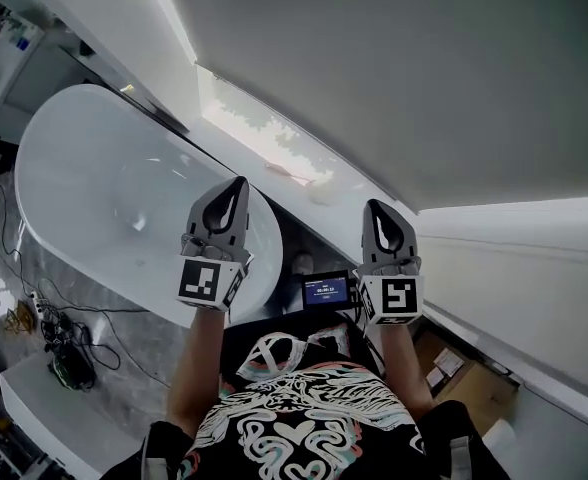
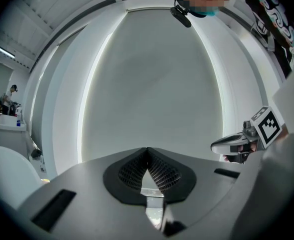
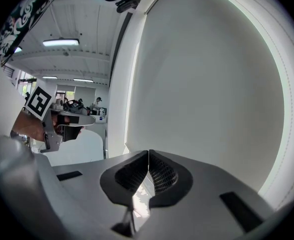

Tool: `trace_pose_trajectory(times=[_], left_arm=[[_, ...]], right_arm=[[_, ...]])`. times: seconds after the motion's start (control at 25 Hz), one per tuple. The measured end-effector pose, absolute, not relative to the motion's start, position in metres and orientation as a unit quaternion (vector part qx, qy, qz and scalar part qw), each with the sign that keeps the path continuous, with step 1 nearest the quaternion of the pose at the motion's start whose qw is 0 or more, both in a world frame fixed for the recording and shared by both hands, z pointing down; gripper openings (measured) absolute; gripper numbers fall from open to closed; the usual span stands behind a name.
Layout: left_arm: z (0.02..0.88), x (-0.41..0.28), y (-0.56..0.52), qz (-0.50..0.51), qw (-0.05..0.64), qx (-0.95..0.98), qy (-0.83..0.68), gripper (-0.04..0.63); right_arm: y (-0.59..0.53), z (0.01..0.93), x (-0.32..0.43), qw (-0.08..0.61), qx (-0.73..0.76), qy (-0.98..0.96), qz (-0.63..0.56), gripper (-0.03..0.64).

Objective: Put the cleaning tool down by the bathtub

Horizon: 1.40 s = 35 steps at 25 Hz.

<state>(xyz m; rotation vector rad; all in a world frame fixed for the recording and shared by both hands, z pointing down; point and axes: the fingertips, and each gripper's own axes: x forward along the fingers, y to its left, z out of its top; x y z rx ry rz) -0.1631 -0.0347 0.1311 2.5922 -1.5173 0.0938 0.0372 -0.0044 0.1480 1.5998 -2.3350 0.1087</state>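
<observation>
The white oval bathtub (image 1: 104, 198) fills the left of the head view, standing on the marble floor beside a long wall ledge (image 1: 274, 158). I see no cleaning tool in any view. Both grippers are raised side by side in front of the person, pointing toward the white wall. My left gripper (image 1: 237, 184) hangs over the tub's near end, its jaws pressed together with nothing between them (image 2: 147, 149). My right gripper (image 1: 376, 207) is level with it, to the right of the tub, also shut and empty (image 3: 148, 152). Each gripper shows in the other's view: the right gripper (image 2: 236, 143), the left gripper (image 3: 71, 119).
A small lit screen (image 1: 326, 290) sits between the two grippers, below them. Cables and a power strip (image 1: 59, 338) lie on the floor left of the person. A cardboard box (image 1: 466, 380) stands at the lower right against the wall. People work far off at the back (image 3: 96, 104).
</observation>
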Motion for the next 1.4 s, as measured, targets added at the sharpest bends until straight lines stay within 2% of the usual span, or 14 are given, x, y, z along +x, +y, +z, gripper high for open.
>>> trace_pose_trajectory(times=[0.76,0.92,1.16,1.4], left_arm=[[0.057,-0.161,-0.034,0.001,0.003,0.860,-0.510,0.017],[0.046,-0.159,-0.036,-0.021,0.003,0.857,-0.514,0.017],[0.062,-0.159,-0.027,0.012,0.007,0.861,-0.508,0.017],[0.057,-0.166,-0.024,-0.005,0.012,0.858,-0.513,0.017]], right_arm=[[-0.008,0.076,0.024,0.089,0.552,-0.829,-0.014,0.028],[-0.007,0.067,0.024,0.096,0.554,-0.827,-0.018,0.028],[-0.003,0.070,0.018,0.100,0.546,-0.832,-0.018,0.028],[0.002,0.072,0.013,0.106,0.543,-0.833,-0.020,0.026]])
